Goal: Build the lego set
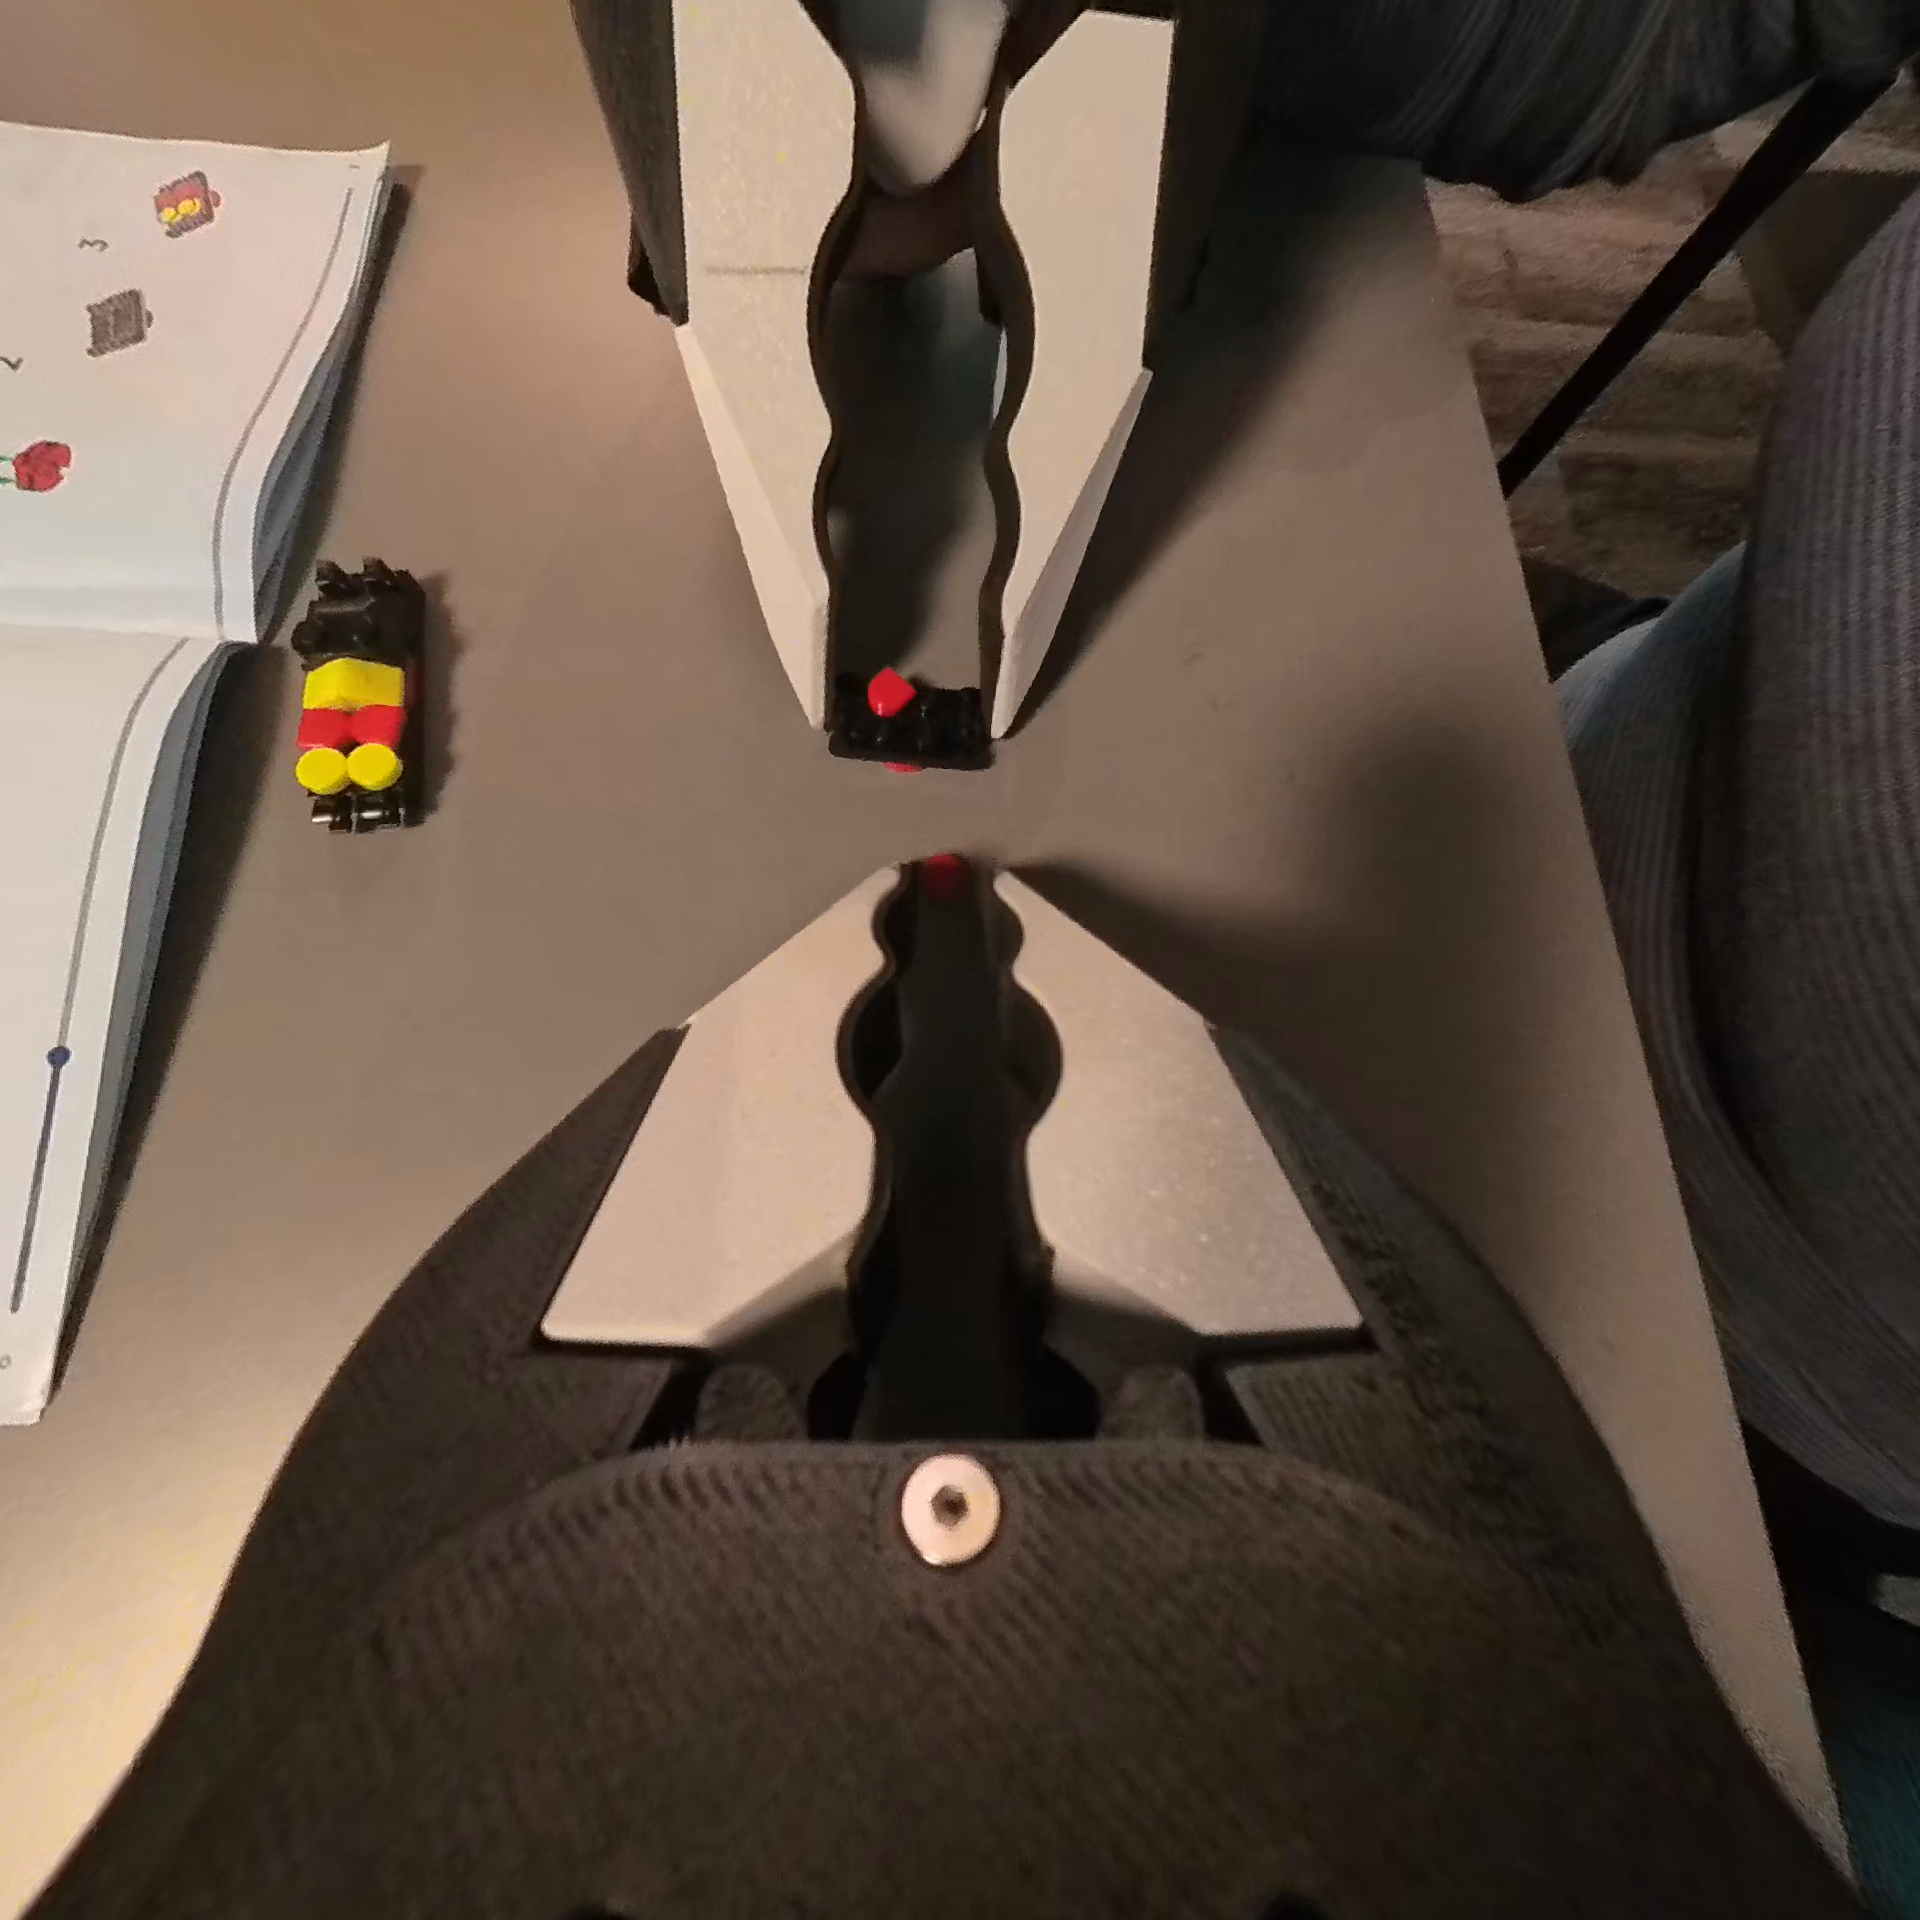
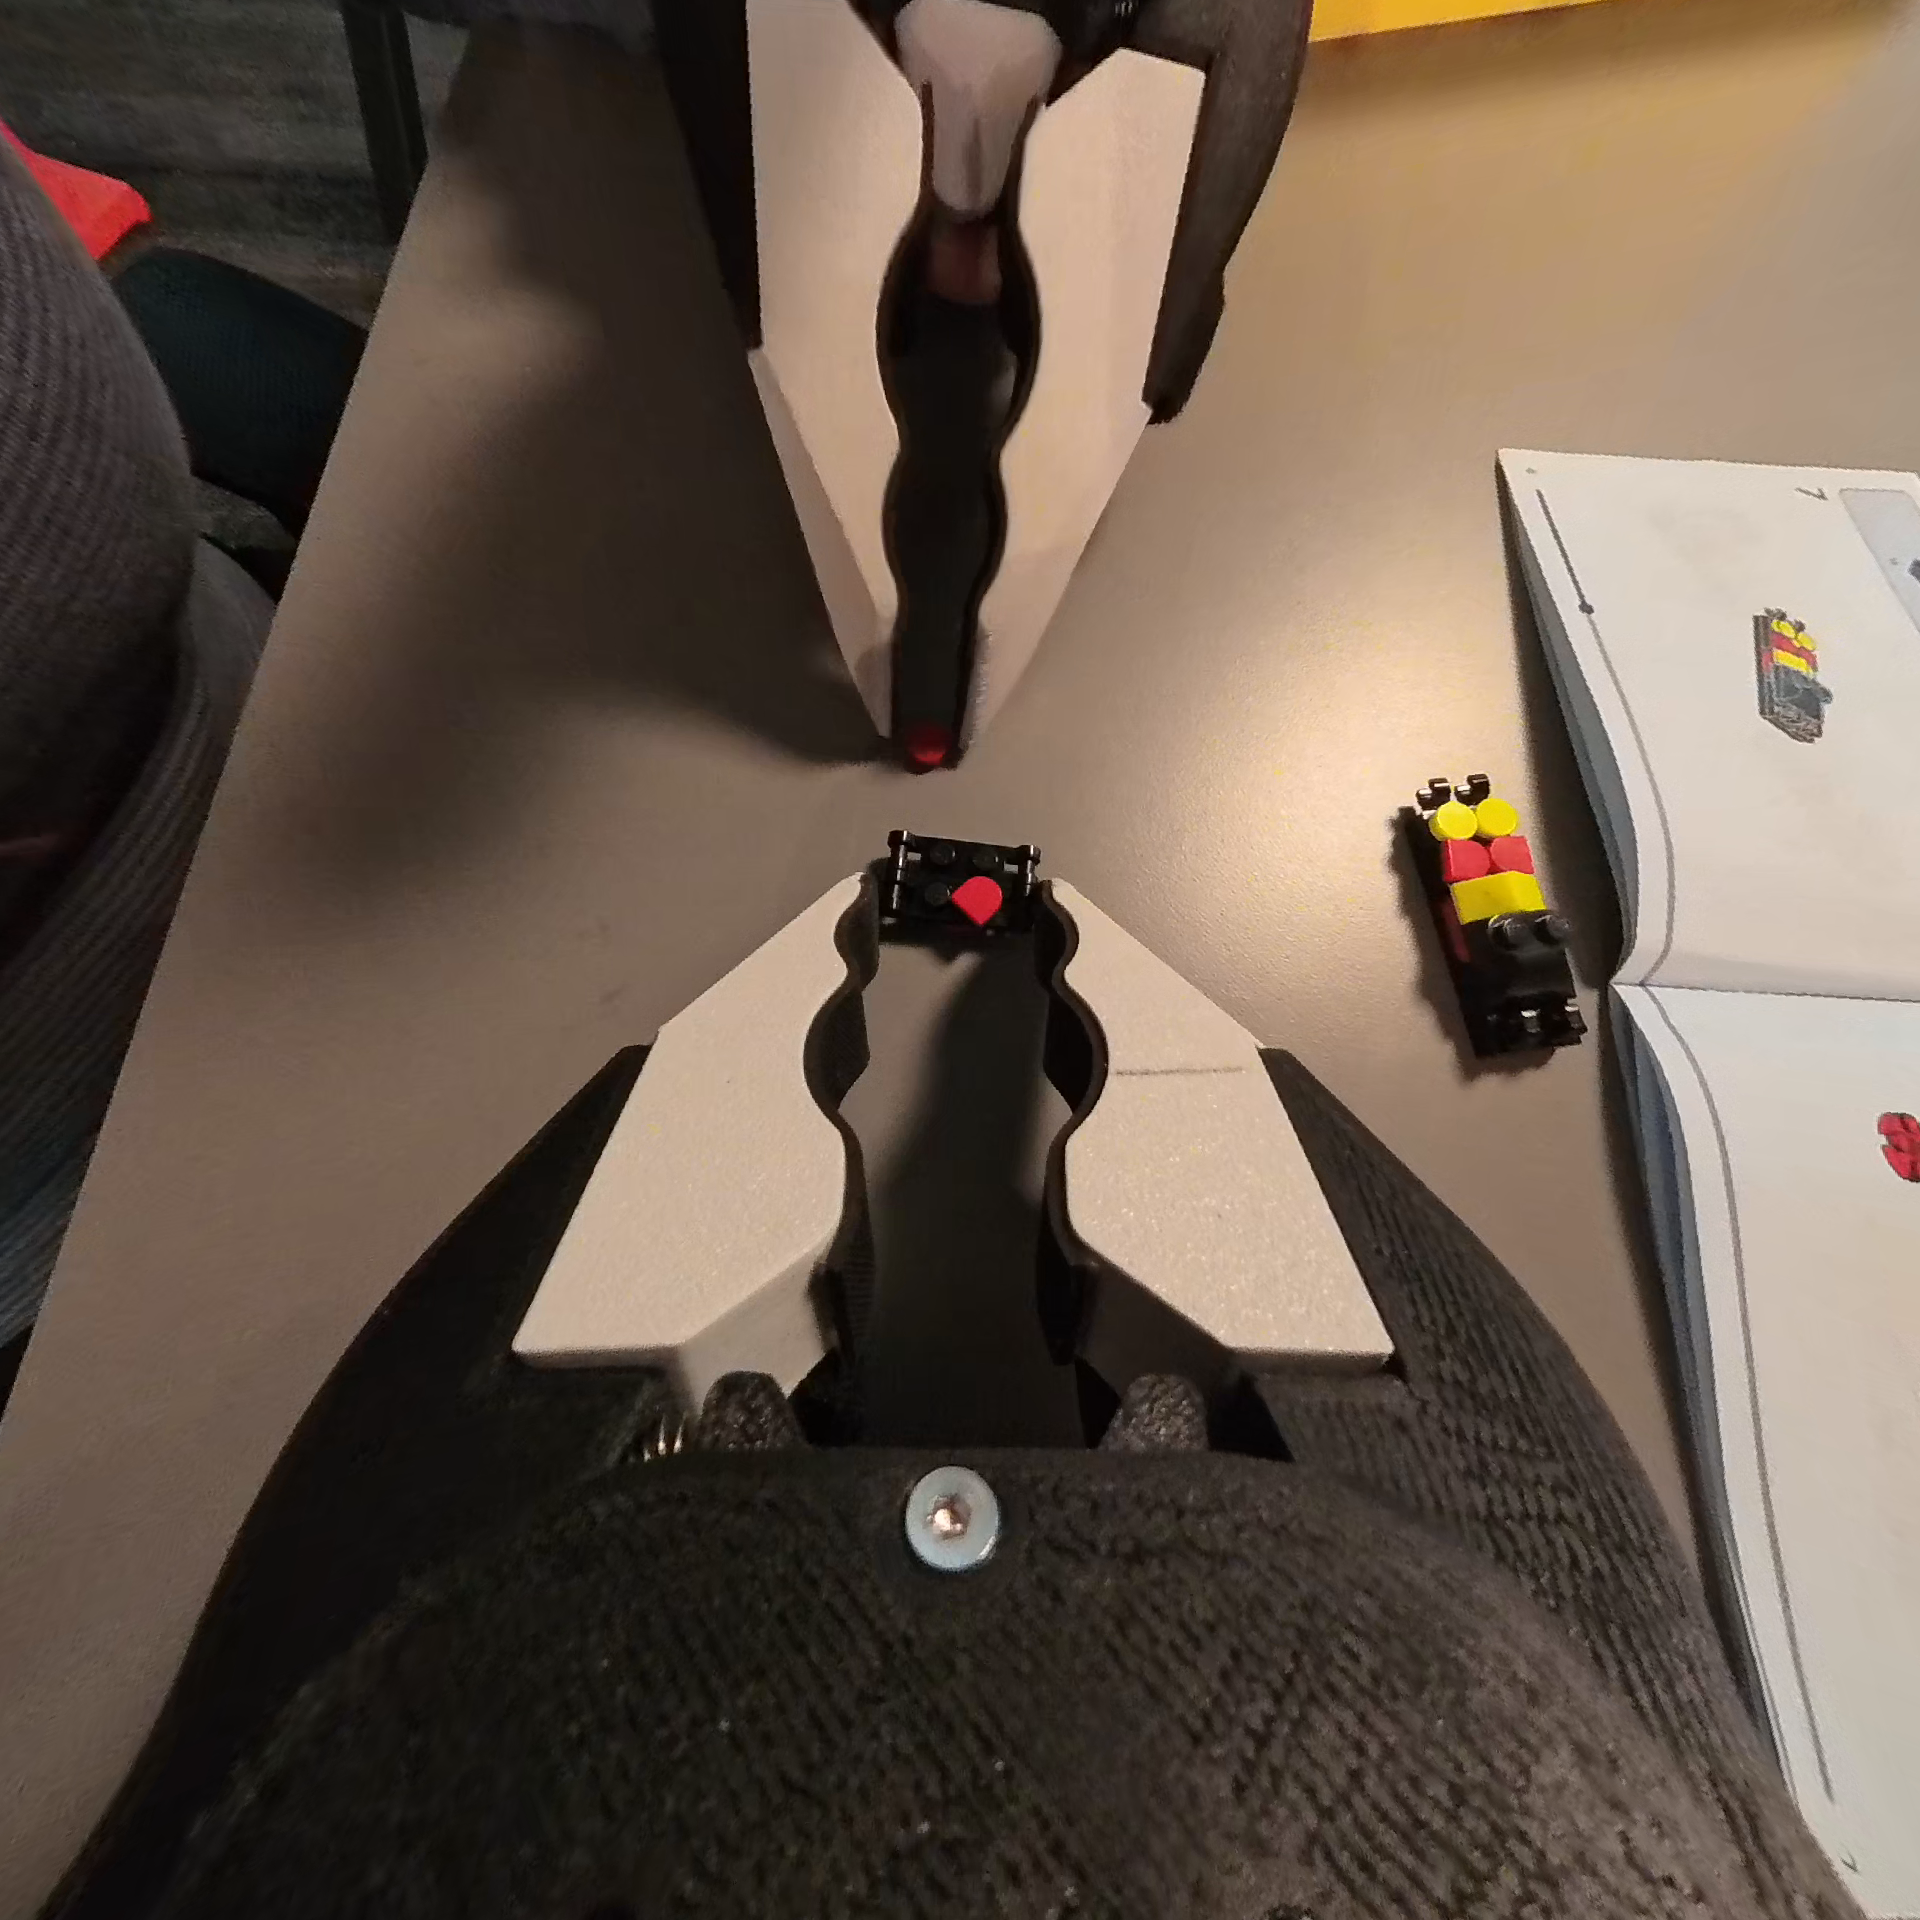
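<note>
My left gripper [image 1: 948, 873] is shut on a small round red piece [image 1: 943, 883], held just above the table. My right gripper [image 2: 956, 894] faces it tip to tip and is shut on a small black plate [image 2: 935, 857] that carries a red quarter-round tile [image 2: 977, 899]. A short gap separates the red piece and the plate. The right gripper [image 1: 909, 727] with its plate [image 1: 951, 717] also shows in the left wrist view. The left gripper [image 2: 925, 743] with its red piece [image 2: 925, 746] also shows in the right wrist view.
A partly built black strip with yellow and red pieces [image 1: 358, 707] [image 2: 1491, 914] lies on the grey-brown table [image 1: 582, 935]. An open instruction booklet [image 1: 125, 416] [image 2: 1766, 831] lies beside it. A person's clothed legs [image 1: 1766, 935] are at the table edge. Both grippers' tips are close together, under 4 cm apart.
</note>
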`<state>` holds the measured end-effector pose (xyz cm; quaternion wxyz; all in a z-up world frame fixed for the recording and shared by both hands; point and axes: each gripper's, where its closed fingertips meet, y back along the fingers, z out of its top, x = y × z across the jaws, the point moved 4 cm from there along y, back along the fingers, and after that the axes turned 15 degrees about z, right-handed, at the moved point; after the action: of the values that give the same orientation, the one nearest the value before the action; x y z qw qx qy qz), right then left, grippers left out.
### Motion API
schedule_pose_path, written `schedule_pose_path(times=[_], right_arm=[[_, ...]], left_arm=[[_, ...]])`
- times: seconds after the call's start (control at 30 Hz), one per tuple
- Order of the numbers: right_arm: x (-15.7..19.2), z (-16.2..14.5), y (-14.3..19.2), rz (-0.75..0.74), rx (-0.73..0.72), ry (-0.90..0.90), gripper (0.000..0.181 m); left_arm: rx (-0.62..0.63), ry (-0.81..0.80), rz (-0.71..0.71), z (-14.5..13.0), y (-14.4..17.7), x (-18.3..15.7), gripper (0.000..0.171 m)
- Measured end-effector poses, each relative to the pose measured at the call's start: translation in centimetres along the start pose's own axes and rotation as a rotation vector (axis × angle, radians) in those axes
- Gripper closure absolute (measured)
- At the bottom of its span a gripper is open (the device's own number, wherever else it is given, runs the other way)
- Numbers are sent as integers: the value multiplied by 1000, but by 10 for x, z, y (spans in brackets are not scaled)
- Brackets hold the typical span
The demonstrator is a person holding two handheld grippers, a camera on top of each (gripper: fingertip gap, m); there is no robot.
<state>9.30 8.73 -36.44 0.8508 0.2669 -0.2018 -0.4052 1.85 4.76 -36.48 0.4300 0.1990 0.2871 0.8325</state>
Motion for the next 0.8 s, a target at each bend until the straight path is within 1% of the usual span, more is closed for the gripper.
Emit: schedule_pose_path(times=[0.03, 0.17, 0.23, 0.33, 0.4, 0.5, 0.8], right_arm=[[0, 0, 0, 0, 0, 0, 153], [1, 1, -1, 0, 1, 3, 153], [1, 1, -2, 1, 1, 4, 153], [2, 3, -4, 5, 1, 6, 153], [3, 4, -5, 9, 2, 9, 153], [4, 5, -7, 15, 3, 15, 153], [5, 6, -9, 19, 4, 18, 153]], left_arm=[[1, -5, 1, 0, 0, 0, 164], [3, -1, -2, 0, 0, 0, 165], [-5, 11, 25, 2, -2, 3, 165], [-89, 36, 54, 15, -1, 4, 165], [-107, 47, 69, 20, -2, 4, 165], [-90, 39, 83, 20, -5, 3, 165], [-41, 47, 51, 16, -9, -2, 164]])
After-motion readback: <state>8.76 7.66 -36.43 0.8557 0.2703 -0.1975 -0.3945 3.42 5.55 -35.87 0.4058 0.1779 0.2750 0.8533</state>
